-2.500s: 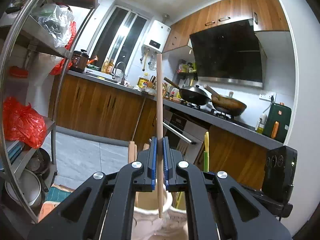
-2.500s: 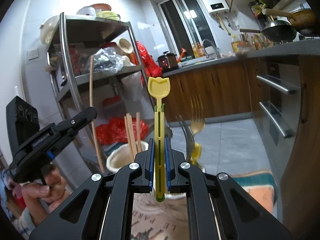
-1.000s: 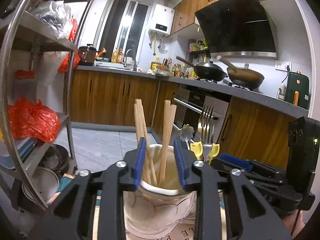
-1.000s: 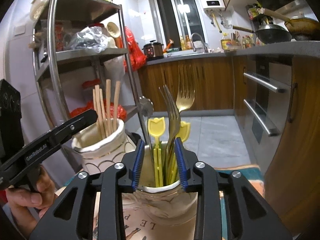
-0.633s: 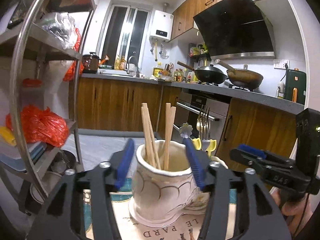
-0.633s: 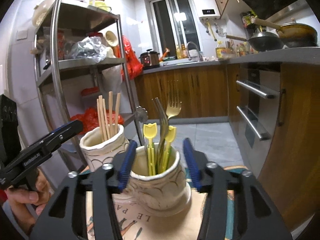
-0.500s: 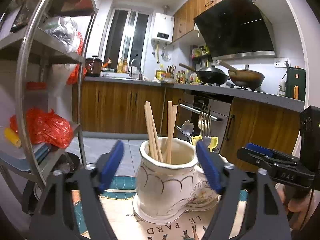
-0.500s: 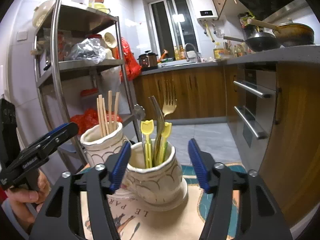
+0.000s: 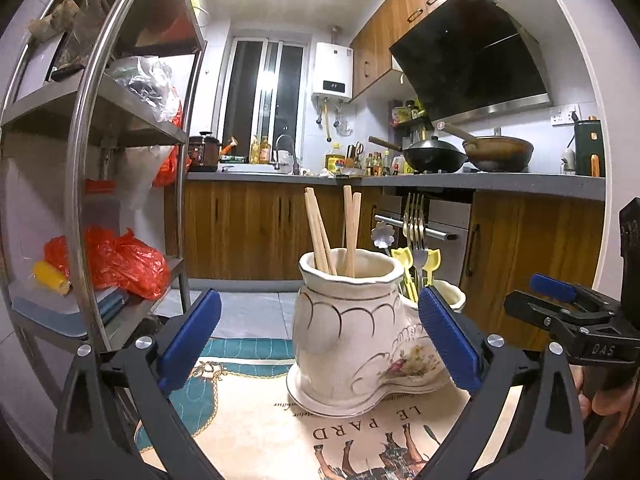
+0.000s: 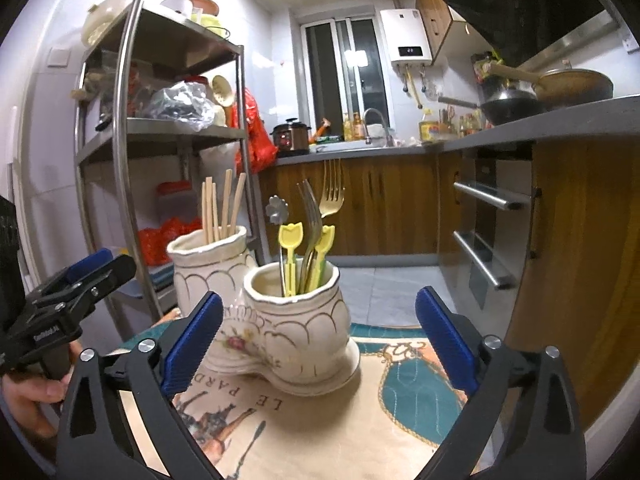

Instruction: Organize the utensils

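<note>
Two-compartment ceramic holder (image 9: 356, 332) on a printed mat (image 10: 344, 420) covering the worktop, seen along both tools. Left gripper (image 9: 316, 336): jaws opening, spread wide, nothing pinched; the holder's taller pot stands just ahead of and between the blue pads, which do not touch it. Right gripper (image 10: 318, 340): jaws likewise opening and wide, empty; the shorter pot (image 10: 296, 312) lies ahead between them, clear of both pads.

Contents. The wooden chopsticks (image 9: 330, 236) stand in the taller pot, ahead of the left jaws and above their level; long axis near vertical, tips leaning a little apart, lower ends hidden inside. The forks (image 10: 320, 216), a flower-topped utensil (image 10: 276, 208) and two yellow tulip-headed picks (image 10: 292, 252) stand in the shorter pot ahead of the right jaws, long axes upright, the fork tines and tulip heads uppermost (what lies inside the pots cannot be seen).

Step in hand, as judged: release and retreat after placement. To do it well, draw each tool straight back along its own pointing line with the jaws kept wide, so that neither pad clips the rim or a standing handle and tips the holder. No loose utensil shows on the mat, so the sorting appears near complete.
</note>
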`<state>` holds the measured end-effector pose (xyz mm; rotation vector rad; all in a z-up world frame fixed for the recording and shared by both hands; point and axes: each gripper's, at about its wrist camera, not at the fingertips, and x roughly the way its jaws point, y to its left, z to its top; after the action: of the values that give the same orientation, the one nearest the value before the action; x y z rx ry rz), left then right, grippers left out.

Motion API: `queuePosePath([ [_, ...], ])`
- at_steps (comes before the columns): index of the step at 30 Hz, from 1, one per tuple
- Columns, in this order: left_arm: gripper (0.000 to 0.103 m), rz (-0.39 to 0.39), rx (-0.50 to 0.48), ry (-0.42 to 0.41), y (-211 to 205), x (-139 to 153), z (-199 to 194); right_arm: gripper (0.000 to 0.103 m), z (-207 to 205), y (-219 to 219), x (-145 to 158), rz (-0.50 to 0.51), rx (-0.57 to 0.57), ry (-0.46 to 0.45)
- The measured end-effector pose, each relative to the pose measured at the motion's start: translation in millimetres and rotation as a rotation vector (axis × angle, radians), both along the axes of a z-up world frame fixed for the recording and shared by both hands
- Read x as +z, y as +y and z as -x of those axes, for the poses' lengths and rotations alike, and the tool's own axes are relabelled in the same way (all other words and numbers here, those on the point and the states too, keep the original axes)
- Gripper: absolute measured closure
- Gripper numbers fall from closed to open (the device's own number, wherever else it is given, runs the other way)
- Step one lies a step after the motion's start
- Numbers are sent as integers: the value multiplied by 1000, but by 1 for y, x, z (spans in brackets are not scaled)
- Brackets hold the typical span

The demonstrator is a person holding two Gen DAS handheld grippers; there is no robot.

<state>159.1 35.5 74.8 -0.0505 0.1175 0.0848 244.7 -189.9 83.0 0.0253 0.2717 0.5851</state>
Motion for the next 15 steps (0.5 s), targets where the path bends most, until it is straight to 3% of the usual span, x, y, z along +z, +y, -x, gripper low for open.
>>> queuePosePath([
  [15,6,2,3,31,-4,-7,3,5,14,10,-13,86,-6,-31],
])
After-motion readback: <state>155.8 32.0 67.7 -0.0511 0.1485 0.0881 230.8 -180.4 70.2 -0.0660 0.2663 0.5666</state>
